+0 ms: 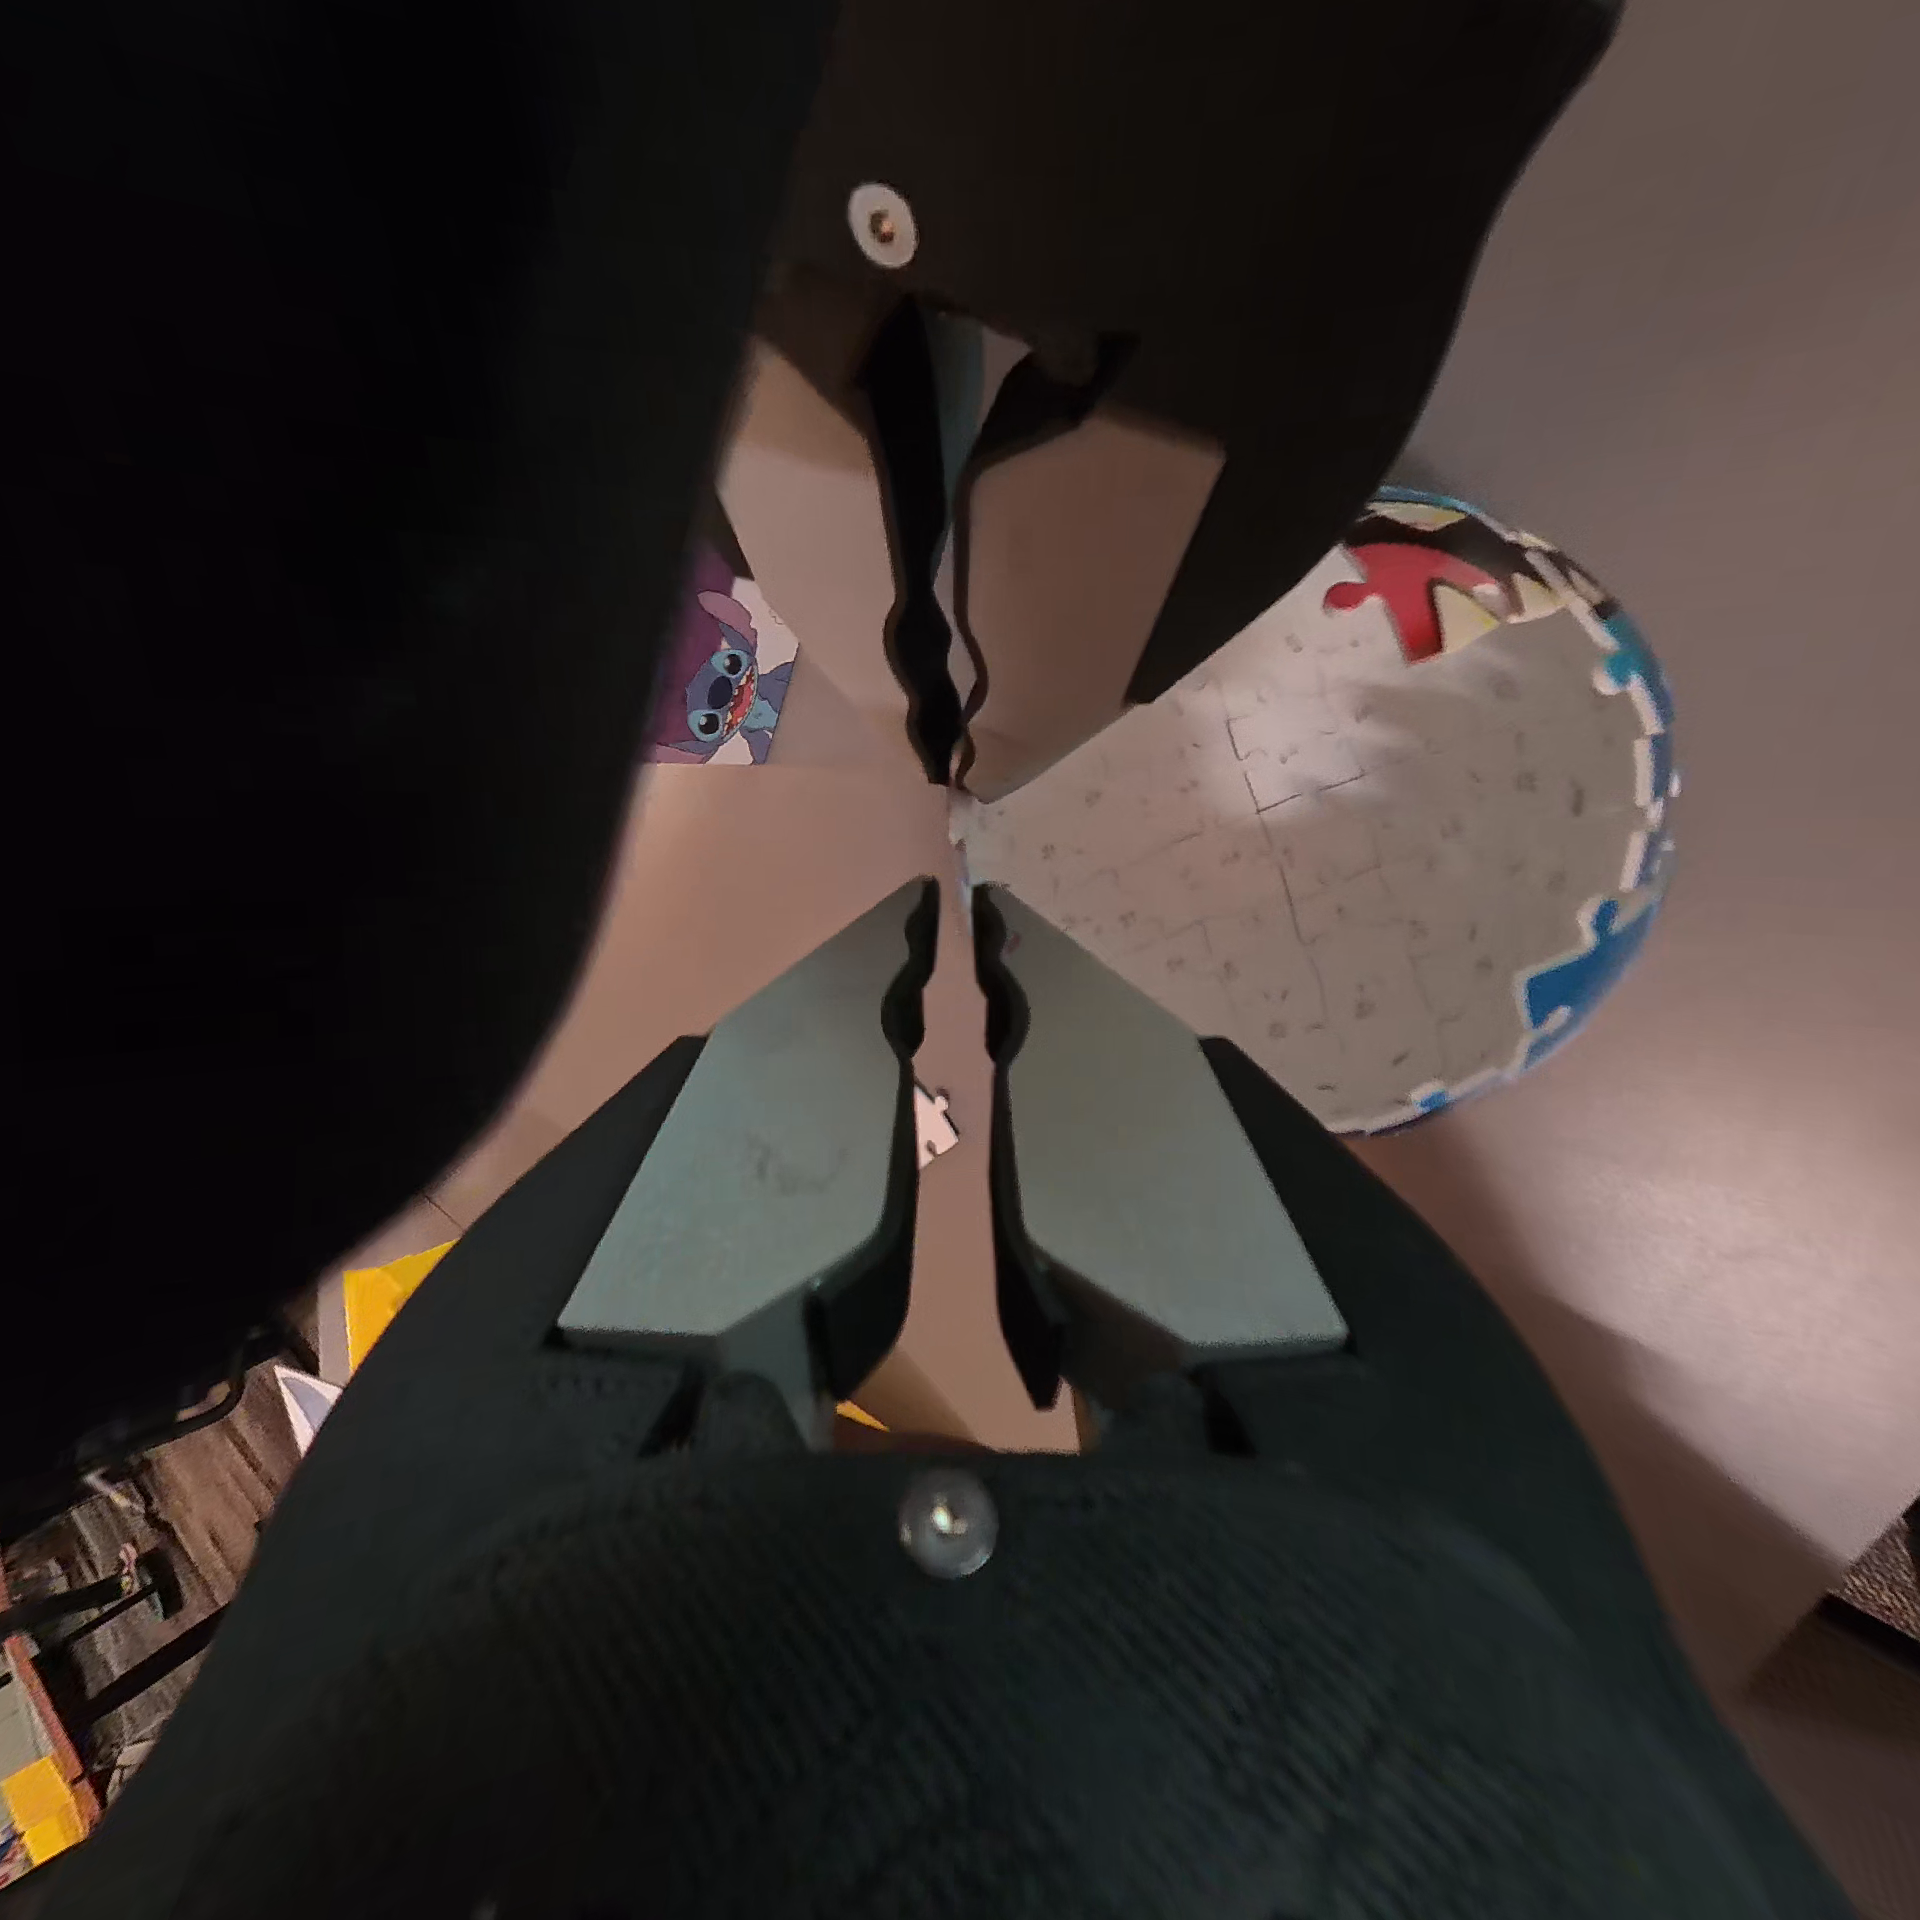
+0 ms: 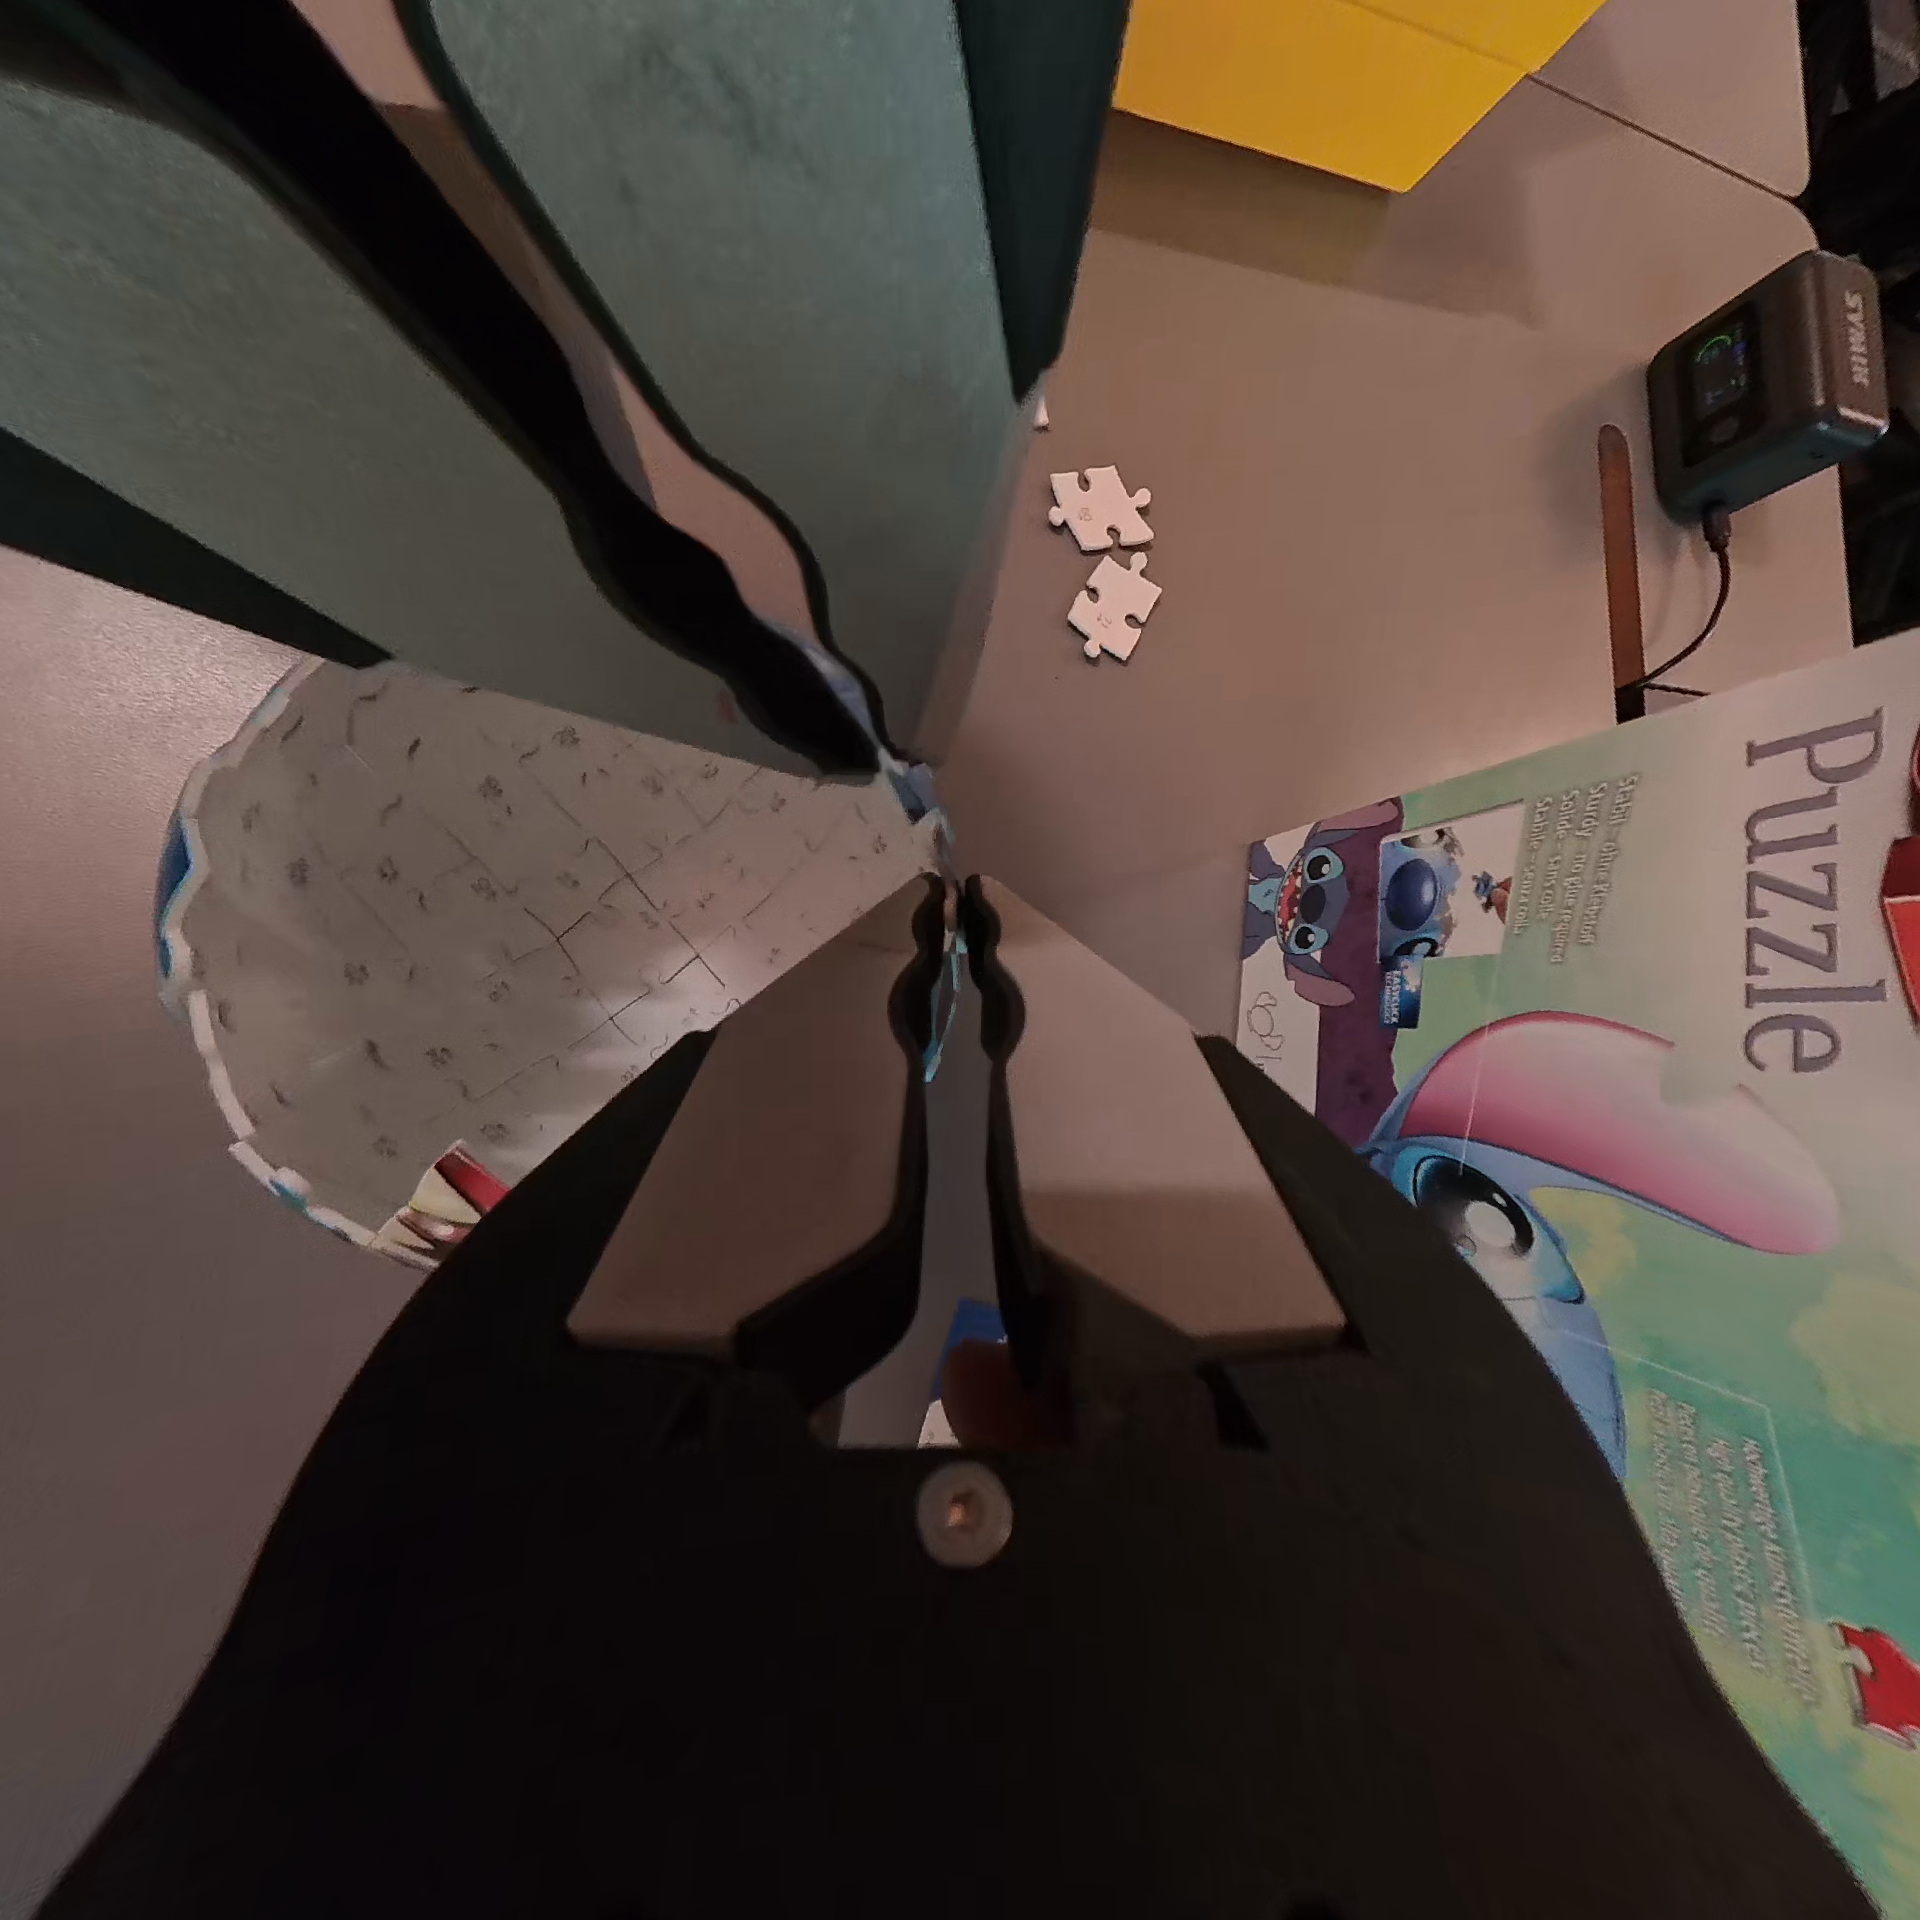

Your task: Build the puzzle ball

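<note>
The partly built puzzle ball (image 1: 1351,831) lies on the table as an open shell, white inside with blue and red printed pieces at its rim; it also shows in the right wrist view (image 2: 416,914). My left gripper (image 1: 956,896) is shut on the shell's near rim. My right gripper (image 2: 951,894) comes from the opposite side, tip to tip with the left one. It is shut on a blue-edged puzzle piece (image 2: 940,997) held edge-on at that same rim spot. The contact point itself is mostly hidden by the fingertips.
Two loose white pieces (image 2: 1101,509) (image 2: 1114,608) lie face down on the table beyond the grippers. The printed puzzle box (image 2: 1558,1091) lies at right. A yellow sheet (image 2: 1330,94) and a small dark device with a cable (image 2: 1766,384) are at the far edge.
</note>
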Demonstrator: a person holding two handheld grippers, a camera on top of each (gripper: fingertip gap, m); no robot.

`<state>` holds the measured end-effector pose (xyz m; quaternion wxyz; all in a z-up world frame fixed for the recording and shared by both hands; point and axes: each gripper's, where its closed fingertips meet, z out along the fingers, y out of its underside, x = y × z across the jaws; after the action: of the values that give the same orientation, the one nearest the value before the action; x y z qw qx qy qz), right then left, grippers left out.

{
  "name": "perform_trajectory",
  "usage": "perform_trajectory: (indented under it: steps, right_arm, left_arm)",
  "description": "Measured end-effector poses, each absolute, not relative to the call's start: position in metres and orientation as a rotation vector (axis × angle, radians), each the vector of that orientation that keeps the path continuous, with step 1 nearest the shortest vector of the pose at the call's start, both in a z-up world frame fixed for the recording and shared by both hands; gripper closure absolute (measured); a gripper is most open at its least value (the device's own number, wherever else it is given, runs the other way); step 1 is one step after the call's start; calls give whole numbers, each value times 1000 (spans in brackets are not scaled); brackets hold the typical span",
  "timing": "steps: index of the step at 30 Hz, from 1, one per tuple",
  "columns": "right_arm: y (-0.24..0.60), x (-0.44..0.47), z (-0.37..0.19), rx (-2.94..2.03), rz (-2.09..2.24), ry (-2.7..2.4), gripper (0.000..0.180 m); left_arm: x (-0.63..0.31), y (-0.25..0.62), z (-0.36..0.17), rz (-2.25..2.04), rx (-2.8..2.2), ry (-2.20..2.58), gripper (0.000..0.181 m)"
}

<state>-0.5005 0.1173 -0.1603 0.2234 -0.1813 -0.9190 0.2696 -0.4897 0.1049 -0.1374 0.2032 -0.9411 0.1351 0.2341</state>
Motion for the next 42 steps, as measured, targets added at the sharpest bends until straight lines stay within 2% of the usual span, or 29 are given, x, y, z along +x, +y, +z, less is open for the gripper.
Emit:
perform_trajectory:
  steps: [15,21,31,37,39,42]
  right_arm:
    - [117,-502,-161,-492,834,-2482,180]
    - [118,-503,-163,-538,899,-2476,180]
    - [121,-505,-166,-545,964,-2410,178]
    - [125,-511,-166,-516,939,-2369,170]
    - [123,-508,-169,-516,941,-2388,177]
    - [126,-511,-171,-525,927,-2374,174]
  left_arm:
    - [-491,105,-140,553,-2587,251,165]
    - [-495,106,-150,581,-2592,234,177]
    - [-502,112,-151,677,-2580,318,180]
    - [-503,115,-152,602,-2608,375,180]
    - [-502,118,-153,542,-2616,373,180]
    - [-503,121,-154,470,-2633,365,179]
